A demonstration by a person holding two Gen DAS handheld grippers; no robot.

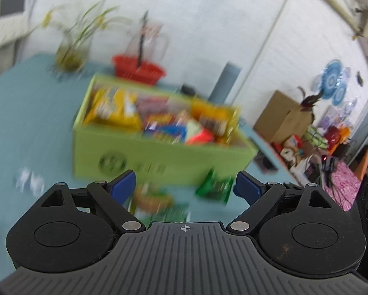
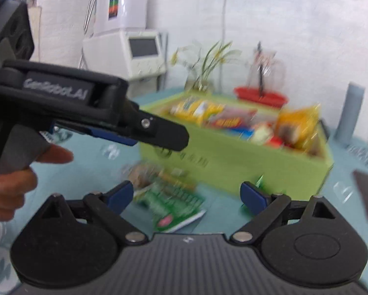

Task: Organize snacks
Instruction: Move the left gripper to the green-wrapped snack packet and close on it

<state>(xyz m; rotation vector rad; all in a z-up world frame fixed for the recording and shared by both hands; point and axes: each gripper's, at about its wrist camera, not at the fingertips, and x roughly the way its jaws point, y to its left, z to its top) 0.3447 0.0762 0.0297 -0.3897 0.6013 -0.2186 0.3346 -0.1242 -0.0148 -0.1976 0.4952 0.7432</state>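
Snack packets (image 1: 159, 120) in the box blur beyond reading

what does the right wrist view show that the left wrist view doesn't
Only the right wrist view shows the left gripper from the side, the hand holding it, and a white machine with a screen by the wall.

Only the left wrist view shows a brown cardboard box and cluttered shelves at the right.

Both show the green box full of snack packets, the red basket, a plant, green packets lying on the blue tablecloth, and open fingers holding nothing.
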